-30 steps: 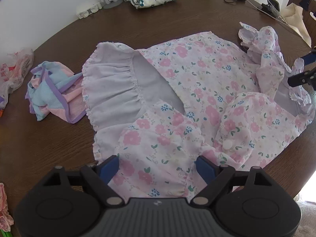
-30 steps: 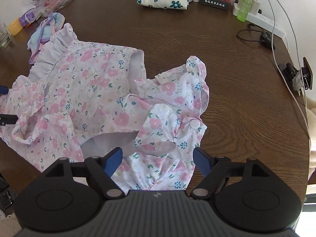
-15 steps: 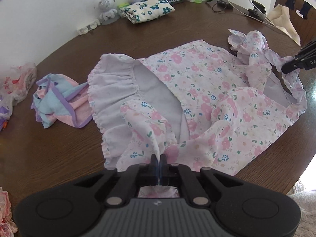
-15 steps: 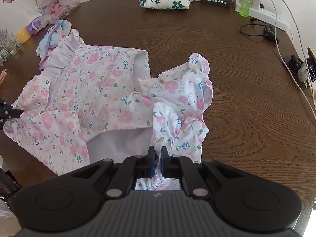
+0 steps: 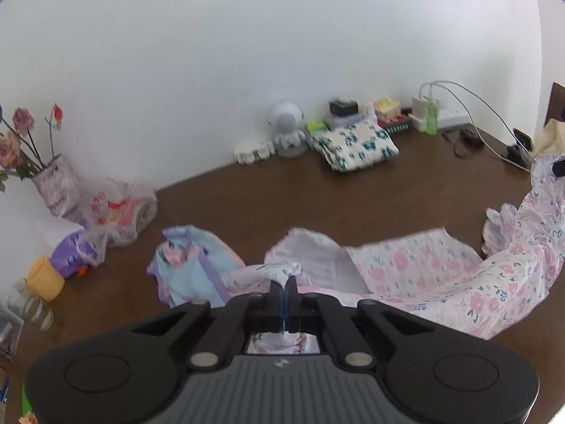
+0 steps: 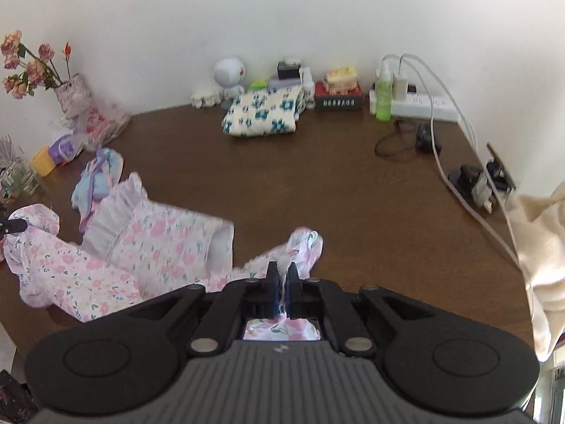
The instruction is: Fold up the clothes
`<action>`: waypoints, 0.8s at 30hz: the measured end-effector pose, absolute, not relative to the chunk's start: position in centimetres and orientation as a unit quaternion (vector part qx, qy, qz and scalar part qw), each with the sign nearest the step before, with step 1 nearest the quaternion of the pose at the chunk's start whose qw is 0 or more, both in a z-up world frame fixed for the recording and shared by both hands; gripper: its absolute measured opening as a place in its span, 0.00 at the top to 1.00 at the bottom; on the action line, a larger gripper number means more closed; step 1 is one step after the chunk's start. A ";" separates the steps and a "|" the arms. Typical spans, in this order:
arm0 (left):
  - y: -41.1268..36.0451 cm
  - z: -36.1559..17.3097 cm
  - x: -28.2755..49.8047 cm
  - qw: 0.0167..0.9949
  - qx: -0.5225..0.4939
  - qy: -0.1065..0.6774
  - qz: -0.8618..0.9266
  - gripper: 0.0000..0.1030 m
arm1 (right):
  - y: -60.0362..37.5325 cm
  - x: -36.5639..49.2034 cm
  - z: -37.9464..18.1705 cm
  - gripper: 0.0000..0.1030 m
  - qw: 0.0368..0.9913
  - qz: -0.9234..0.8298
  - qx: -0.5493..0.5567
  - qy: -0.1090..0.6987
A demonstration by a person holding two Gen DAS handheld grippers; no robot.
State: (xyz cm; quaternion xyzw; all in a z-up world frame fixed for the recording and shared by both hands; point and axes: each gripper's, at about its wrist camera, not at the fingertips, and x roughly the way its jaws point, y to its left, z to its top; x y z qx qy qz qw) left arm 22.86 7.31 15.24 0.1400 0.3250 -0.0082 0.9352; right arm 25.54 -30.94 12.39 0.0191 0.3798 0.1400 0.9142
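A pink floral dress (image 5: 416, 268) with white ruffles hangs stretched between my two grippers above the dark wooden table (image 5: 353, 205). My left gripper (image 5: 283, 282) is shut on one bunched corner of the dress. In the right wrist view the dress (image 6: 155, 243) sags to the left, its ruffled hem trailing on the table, and my right gripper (image 6: 281, 270) is shut on another corner. The left gripper's tip shows at the far left edge there (image 6: 14, 227), pinching fabric. The right gripper's tip (image 5: 558, 168) shows at the far right of the left wrist view.
A crumpled blue, pink and purple garment (image 5: 190, 265) lies left of the dress. A folded cream garment with teal flowers (image 6: 263, 113) sits at the back by a small white robot figure (image 6: 229, 74). A power strip with cables (image 6: 423, 102), a vase of flowers (image 5: 53, 180) and plastic bags line the edges.
Both grippers closed on corners of the dress and rose, lifting it off the table. Both views tilted up, now showing the wall.
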 end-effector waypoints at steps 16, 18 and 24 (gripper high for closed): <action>3.3 24.0 23.8 0.957 0.271 0.103 0.028 1.00 | -32.8 29.9 26.4 0.98 0.981 0.070 -0.021 0.179; 2.9 20.8 22.4 0.947 0.290 0.141 0.013 1.00 | -33.0 29.2 23.0 0.98 0.970 0.077 -0.049 0.226; 2.7 7.7 16.9 0.926 0.231 0.295 -0.051 1.00 | -34.2 25.3 9.6 0.98 0.913 0.103 -0.075 0.387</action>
